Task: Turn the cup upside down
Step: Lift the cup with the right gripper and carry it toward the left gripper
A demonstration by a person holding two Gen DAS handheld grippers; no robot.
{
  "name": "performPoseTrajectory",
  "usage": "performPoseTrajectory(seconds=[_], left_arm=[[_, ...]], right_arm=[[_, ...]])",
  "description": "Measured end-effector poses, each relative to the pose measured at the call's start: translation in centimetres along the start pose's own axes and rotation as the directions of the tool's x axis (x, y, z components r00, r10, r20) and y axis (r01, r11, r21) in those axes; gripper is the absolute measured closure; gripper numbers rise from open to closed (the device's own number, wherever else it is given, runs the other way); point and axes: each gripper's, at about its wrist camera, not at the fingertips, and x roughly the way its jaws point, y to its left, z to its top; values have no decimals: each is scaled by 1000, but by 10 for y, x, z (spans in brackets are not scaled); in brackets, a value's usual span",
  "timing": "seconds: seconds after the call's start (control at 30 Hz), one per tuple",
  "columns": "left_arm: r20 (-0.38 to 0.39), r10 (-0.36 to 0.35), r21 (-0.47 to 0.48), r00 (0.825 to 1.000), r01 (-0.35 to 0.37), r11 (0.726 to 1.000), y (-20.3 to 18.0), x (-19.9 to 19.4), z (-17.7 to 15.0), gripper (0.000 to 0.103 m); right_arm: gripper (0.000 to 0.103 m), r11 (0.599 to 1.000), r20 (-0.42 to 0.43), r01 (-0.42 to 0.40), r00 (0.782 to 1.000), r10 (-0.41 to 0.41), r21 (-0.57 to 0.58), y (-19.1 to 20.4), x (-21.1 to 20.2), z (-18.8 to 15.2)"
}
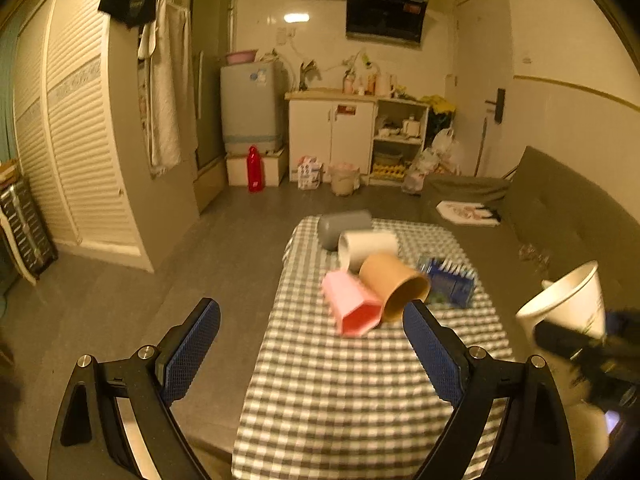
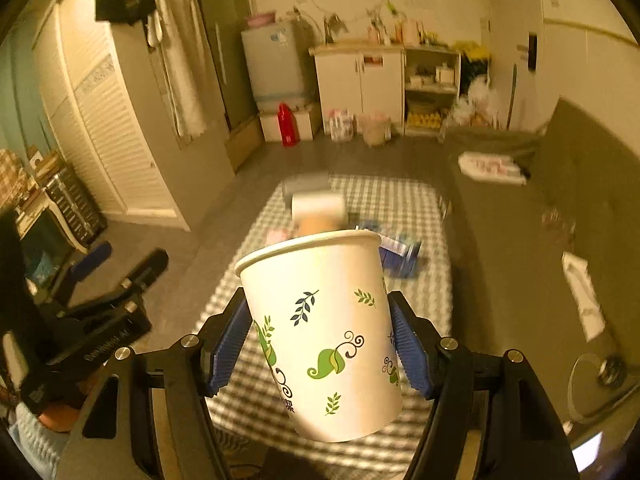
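My right gripper is shut on a white paper cup with green leaf prints, held in the air above the near end of the checkered table, rim up and tilted away. The same cup shows at the right edge of the left wrist view. My left gripper is open and empty above the table's near left side. Lying on their sides on the table are a pink cup, a brown cup, a white cup and a grey cup.
A blue packet lies right of the brown cup. A grey sofa runs along the right of the table. Louvred doors stand at left; cabinets, a red bottle and a bin stand at the back.
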Motion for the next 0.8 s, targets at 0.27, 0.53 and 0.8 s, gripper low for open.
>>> performPoseTrajectory(seconds=[0.27, 0.53, 0.8], left_arm=[[-92, 37, -12, 995, -38, 999, 5, 41, -61, 8], [-178, 58, 9, 982, -57, 998, 0, 80, -87, 8], [-257, 67, -6, 964, -71, 997, -2, 104, -99, 8]], right_arm=[[36, 994, -81, 90, 993, -84, 68, 4, 87, -58], [36, 985, -130, 124, 986, -108, 123, -19, 142, -66], [35, 986, -124, 123, 986, -110, 108, -20, 165, -68]])
